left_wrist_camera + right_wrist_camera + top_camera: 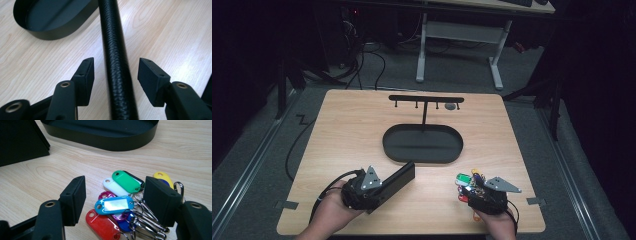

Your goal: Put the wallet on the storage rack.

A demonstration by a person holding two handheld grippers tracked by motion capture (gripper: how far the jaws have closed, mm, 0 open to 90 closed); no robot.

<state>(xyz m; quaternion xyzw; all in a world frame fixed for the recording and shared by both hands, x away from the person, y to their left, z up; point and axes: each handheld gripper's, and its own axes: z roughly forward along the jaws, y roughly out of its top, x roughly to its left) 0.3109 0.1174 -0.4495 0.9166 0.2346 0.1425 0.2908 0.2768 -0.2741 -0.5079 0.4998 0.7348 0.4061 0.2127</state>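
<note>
High view: a wooden table (352, 125) holds a black oval tray (422, 144) in the middle, with a black stand (426, 99) rising at its far side. The left gripper (384, 184) is near the front left. In the left gripper view, a long black case (115, 57) with a bumpy skin runs between its wide jaws, and the pads do not touch it. The right gripper (473, 186) is near the front right. In the right gripper view, a bunch of key tags (117, 203) in many colours lies on the table between its wide jaws. The pads do not squeeze the tags. The tray is just beyond them.
</note>
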